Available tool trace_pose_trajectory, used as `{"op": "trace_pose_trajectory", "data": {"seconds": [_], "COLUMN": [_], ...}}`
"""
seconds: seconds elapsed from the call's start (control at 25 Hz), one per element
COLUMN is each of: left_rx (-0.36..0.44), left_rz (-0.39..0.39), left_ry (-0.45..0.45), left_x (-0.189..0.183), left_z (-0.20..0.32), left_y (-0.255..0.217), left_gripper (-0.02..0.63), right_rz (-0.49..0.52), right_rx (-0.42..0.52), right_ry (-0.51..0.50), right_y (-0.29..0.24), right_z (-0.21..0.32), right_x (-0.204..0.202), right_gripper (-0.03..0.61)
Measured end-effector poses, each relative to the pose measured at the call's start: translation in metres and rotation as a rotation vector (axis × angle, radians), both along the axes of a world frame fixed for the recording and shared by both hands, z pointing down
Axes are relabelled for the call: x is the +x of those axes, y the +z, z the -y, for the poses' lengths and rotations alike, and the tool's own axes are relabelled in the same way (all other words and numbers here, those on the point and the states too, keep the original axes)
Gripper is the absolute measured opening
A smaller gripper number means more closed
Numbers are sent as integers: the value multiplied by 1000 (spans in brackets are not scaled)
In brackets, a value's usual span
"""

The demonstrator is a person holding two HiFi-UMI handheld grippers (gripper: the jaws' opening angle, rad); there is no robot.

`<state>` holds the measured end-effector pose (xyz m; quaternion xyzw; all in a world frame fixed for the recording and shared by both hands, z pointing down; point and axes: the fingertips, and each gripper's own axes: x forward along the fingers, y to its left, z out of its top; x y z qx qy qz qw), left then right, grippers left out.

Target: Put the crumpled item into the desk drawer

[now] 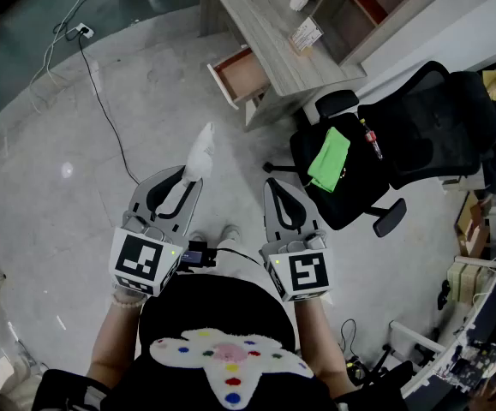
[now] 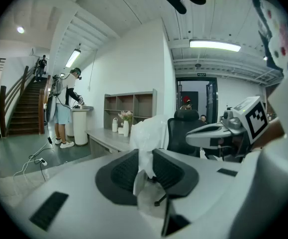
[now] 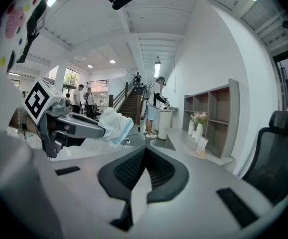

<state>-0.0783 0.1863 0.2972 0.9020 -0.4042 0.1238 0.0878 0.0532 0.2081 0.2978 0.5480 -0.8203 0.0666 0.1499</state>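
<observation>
Crumpled item (image 1: 200, 154) pinched in left gripper (image 1: 189, 178) jaws; right gripper (image 1: 276, 187) jaws together, empty; chair (image 1: 419, 127) beside open drawer (image 1: 241, 75).

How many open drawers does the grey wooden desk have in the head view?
1. The open drawer, reddish-brown inside, is pulled out of the grey wooden desk near the top of the head view. Other drawers may be hidden under the desktop.

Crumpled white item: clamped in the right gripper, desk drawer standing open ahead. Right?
Wrong gripper. The crumpled white item is clamped in the left gripper, as the left gripper view shows; the right gripper is shut on nothing. The desk drawer does stand open ahead.
</observation>
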Motion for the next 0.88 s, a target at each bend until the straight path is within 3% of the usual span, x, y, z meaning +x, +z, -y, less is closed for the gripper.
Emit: {"op": "trace_pose_trajectory", "data": {"seconds": [0.88], "left_rx": [0], "left_rz": [-10], "left_ry": [21], "left_x": [-10], "left_z": [12], "left_y": [2], "left_gripper": [98], "right_rz": [25], "right_rx": [46], "right_ry": [1], "right_y": [-3], "right_z": [14], "right_x": [-17], "right_gripper": [2]}}
